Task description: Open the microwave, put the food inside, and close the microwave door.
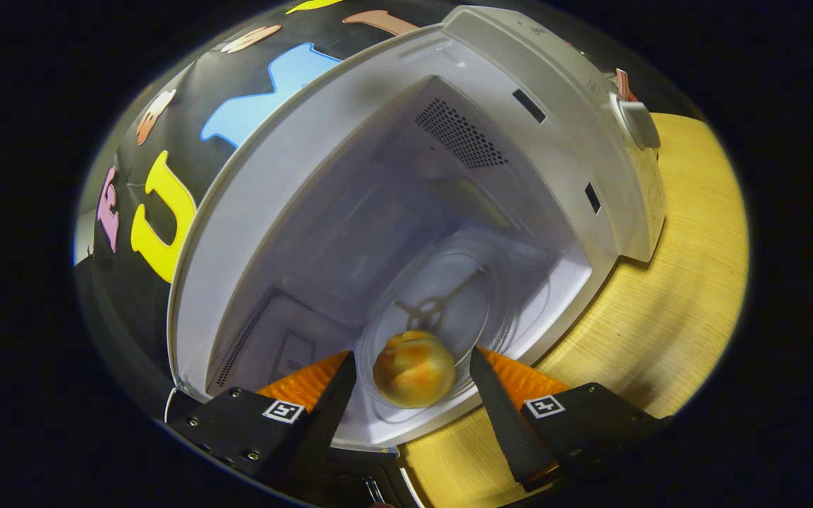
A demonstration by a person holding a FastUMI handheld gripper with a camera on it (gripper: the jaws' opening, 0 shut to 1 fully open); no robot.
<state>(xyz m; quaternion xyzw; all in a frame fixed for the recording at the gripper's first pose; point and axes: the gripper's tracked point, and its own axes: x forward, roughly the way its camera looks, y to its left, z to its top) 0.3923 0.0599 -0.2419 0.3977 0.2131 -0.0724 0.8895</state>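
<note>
The white microwave [350, 141] stands with its door swung away, so the whole cavity shows. A round yellow-orange bun-like food [413, 370] rests on the near rim of the glass turntable [449, 303] inside. My gripper [412, 356] is open at the cavity's mouth. The food lies between its two fingertips, with a small gap on each side. Neither of the fingers [339, 395] touches it.
The microwave sits on a light wooden table [660, 317], which stretches out beside it. A white knob [636, 123] sticks out of the control side. A vent grille [459, 134] marks one inner wall. The black booth wall is behind.
</note>
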